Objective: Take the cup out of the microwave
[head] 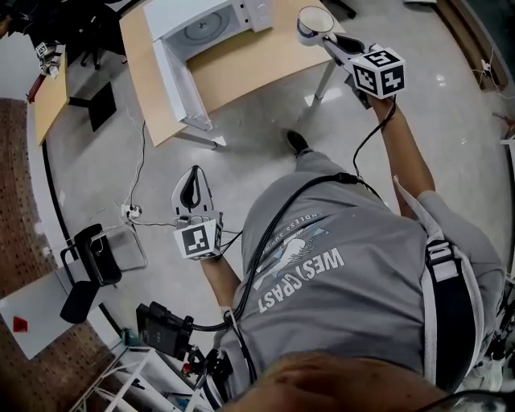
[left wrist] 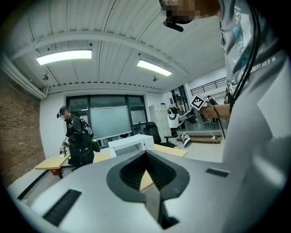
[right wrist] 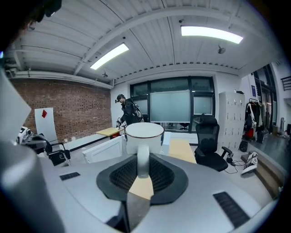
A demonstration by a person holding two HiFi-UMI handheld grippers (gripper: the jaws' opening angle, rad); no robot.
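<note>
- cup [head: 314, 20] already out of microwave [head: 257, 12], above desk [head: 233, 72] corner, handle pinched in right gripper [head: 328, 40] fingers [right wrist: 166, 177]
- left gripper [head: 193, 189] closed on nothing, hanging low
- probably best kept level, then set down gently, clear of the edge

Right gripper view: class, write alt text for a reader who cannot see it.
The right gripper's jaws are closed on the handle of a white cup, held upright. Behind it are a wooden table and a black office chair.

A person's grey cotton T-shirt [head: 362, 306] carries white print "WEST COAST", upside down at five o'clock in the head view. The left gripper view shows its letters "MMER" at two o'clock.
</note>
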